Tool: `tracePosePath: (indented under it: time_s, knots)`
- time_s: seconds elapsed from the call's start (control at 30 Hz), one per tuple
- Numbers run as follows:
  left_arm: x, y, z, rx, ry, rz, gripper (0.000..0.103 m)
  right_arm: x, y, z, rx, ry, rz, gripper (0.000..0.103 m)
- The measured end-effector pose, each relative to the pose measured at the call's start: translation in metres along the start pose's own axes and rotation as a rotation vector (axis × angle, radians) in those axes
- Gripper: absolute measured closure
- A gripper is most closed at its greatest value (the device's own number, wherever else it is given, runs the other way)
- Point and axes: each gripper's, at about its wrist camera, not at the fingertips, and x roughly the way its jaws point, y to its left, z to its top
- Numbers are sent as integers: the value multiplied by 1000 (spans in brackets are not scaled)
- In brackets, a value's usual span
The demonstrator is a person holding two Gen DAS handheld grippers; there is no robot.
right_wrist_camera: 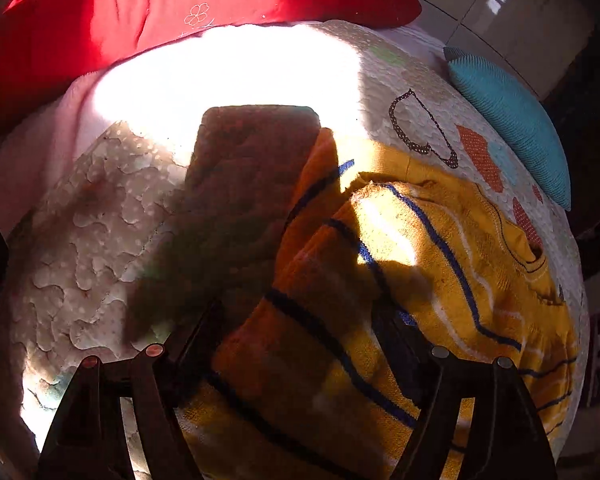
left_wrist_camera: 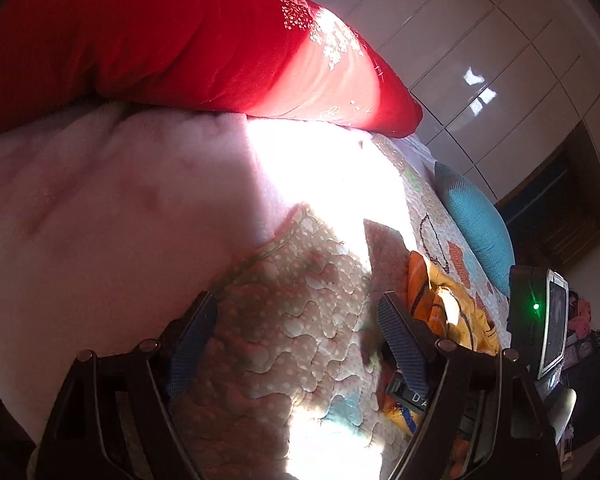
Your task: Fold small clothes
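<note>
Right gripper [right_wrist_camera: 300, 320] has its jaws spread, fingers straddling a yellow knit sweater [right_wrist_camera: 440, 264] with blue and white stripes, rumpled on the quilted bedspread [right_wrist_camera: 96, 236]. Left gripper [left_wrist_camera: 296, 320] is likewise spread, over bare quilt, the sweater just to its right. No legible writing on the garment. Red embroidered pillow [left_wrist_camera: 160, 40] and teal ribbed cushion [right_wrist_camera: 512, 120] lie beyond

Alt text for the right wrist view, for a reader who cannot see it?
The open right gripper hangs over a yellow sweater with blue stripes, crumpled on a quilted bed cover in patchy sunlight. A red pillow lies behind it, and a teal cushion lies at the far right.
</note>
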Motion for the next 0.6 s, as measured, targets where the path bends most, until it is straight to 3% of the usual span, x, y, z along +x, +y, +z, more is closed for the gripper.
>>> tracePosePath:
  time_s: [0.07,0.1,0.17,0.33,0.4,0.5,0.6]
  knots:
    - [1,0,0,-7,5,-4,22,-4,1,-3,9,-15,-36,52]
    - [2,1,1,-15,7,-10,22,-6,-1,-5,13,-20,-55,60]
    - [1,2,1,-26,9,-18,22,-8,-20,-6,46,-27,-6,75]
    - [-4,-9,-1,-3,-11,-21,22,-43,-93,-15,237,-103,243,80]
    - [-4,-19,-5,22,-17,-25,22,-65,-135,-29,326,-155,300,81]
    - [-3,-38,-13,73,-22,-38,21,-89,-206,-64,452,-211,327,81]
    - [1,-60,-27,137,-3,-56,21,-85,-282,-114,584,-224,290,82]
